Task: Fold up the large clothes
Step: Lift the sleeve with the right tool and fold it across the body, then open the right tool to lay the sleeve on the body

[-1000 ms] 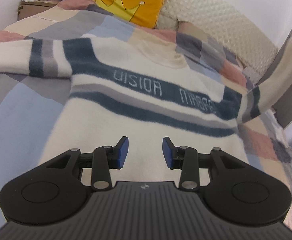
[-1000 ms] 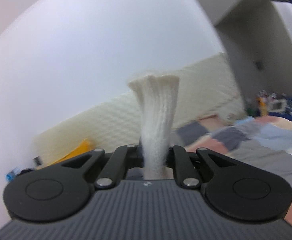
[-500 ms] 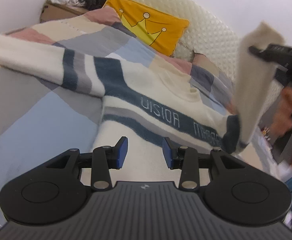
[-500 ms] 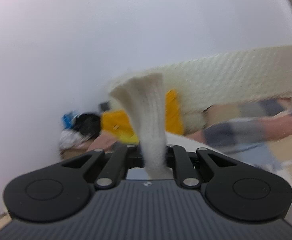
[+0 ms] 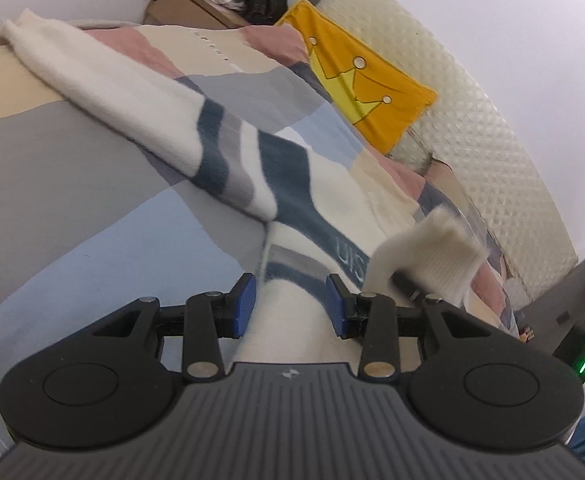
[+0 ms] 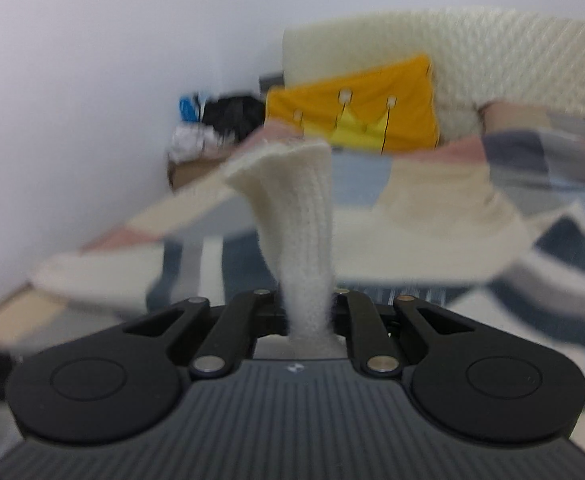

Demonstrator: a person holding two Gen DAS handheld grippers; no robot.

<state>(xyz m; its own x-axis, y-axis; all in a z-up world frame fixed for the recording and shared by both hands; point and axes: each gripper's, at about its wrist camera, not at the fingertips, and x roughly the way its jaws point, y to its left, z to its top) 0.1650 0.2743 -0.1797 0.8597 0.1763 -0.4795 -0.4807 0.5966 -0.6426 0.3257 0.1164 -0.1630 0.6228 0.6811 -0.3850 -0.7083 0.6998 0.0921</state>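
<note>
1. Right hand-held gripper [image 6: 310, 312] is clamped on the sweater's ribbed cuff [image 6: 292, 200], carrying that sleeve over the chest.
2. Left hand-held gripper [image 5: 290, 306] hovers with jaws apart, empty, above the sweater [image 5: 304, 184] spread on the bed [image 5: 52, 184].
3. I judge folding barely begun: the other sleeve [image 5: 104, 92] lies outstretched, body unfolded.

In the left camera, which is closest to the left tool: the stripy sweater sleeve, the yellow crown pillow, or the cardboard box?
1. Cream knitted sweater sleeve with blue stripes, just ahead on the bed.
2. Yellow crown pillow, against the headboard.
3. Brown cardboard box, in the far corner.
</note>
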